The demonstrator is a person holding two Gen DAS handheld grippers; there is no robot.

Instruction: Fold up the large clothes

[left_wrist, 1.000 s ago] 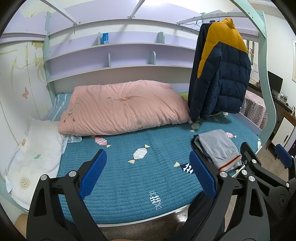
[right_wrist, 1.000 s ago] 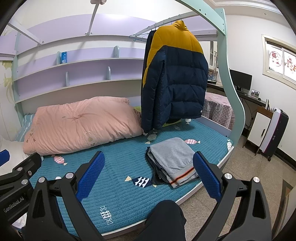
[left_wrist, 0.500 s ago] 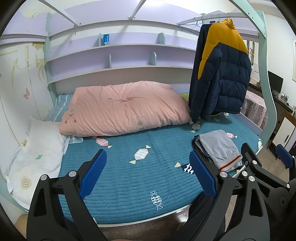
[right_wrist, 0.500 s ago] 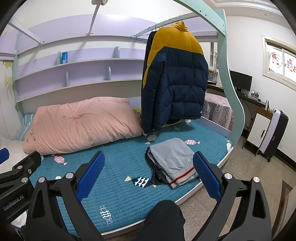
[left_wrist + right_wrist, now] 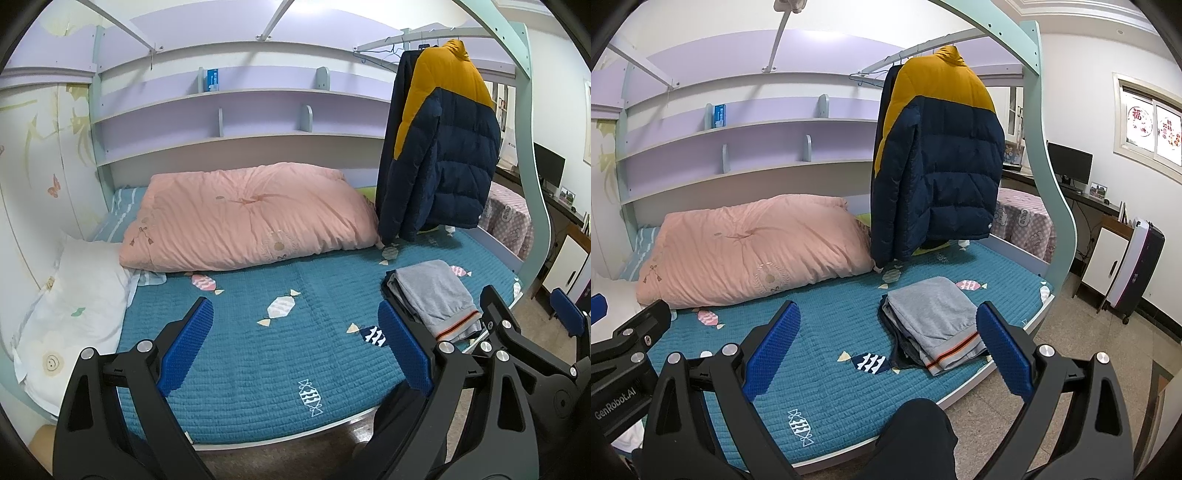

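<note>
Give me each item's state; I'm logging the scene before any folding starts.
Puffer jacket: hanging, unfolded.
Grey garment: folded, atop a small pile on the bed.
Pink duvet: folded, against the back.
Left tongs: open, empty.
Right tongs: open, empty.

You face a bed under lilac shelves; a window, desk and tiled floor lie to your right.

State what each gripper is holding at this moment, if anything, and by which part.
Nothing is held. The left gripper and the right gripper are both open and empty, above the bed's near edge, short of the folded grey garment and the hanging puffer jacket.
</note>
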